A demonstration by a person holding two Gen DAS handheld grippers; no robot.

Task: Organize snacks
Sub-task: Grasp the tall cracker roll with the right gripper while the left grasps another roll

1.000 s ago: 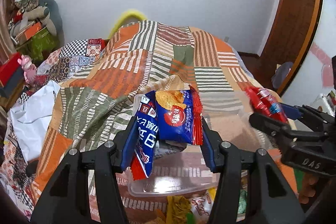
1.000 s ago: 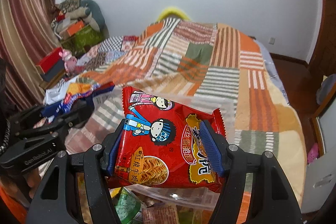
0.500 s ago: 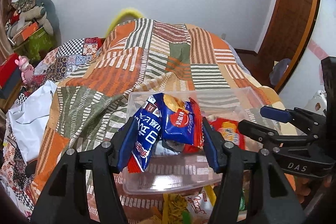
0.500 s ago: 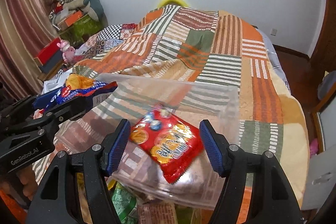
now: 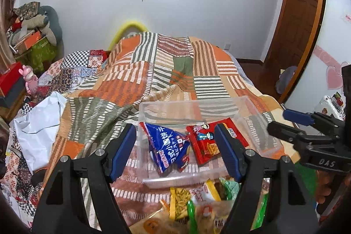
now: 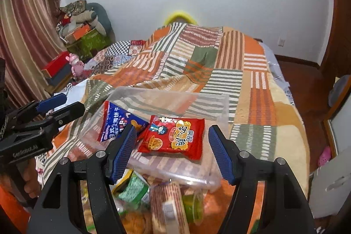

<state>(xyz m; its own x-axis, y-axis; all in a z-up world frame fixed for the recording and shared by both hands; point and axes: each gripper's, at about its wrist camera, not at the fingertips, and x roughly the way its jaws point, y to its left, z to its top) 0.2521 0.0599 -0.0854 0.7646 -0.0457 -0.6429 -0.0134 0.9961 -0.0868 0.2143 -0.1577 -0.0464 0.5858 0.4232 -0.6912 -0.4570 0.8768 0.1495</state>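
A clear plastic bin rests on the patchwork quilt. Inside it lie a blue chip packet and a red noodle-snack packet, side by side. My left gripper hangs above the bin's near side; its jaws are opening and nothing is pressed between the pads. My right gripper stands open over the red packet without touching it. Each gripper shows from the side in the other's view, the right gripper and the left gripper.
A heap of loose snack packets lies just in front of the bin. A white bag is on the quilt's left. Boxes and a pink toy stand by the curtain; a wooden door is on the right.
Both packets have been let go and now lie in the bin. The left jaws have spread wider, and both grippers have lifted and pulled back from the bin.
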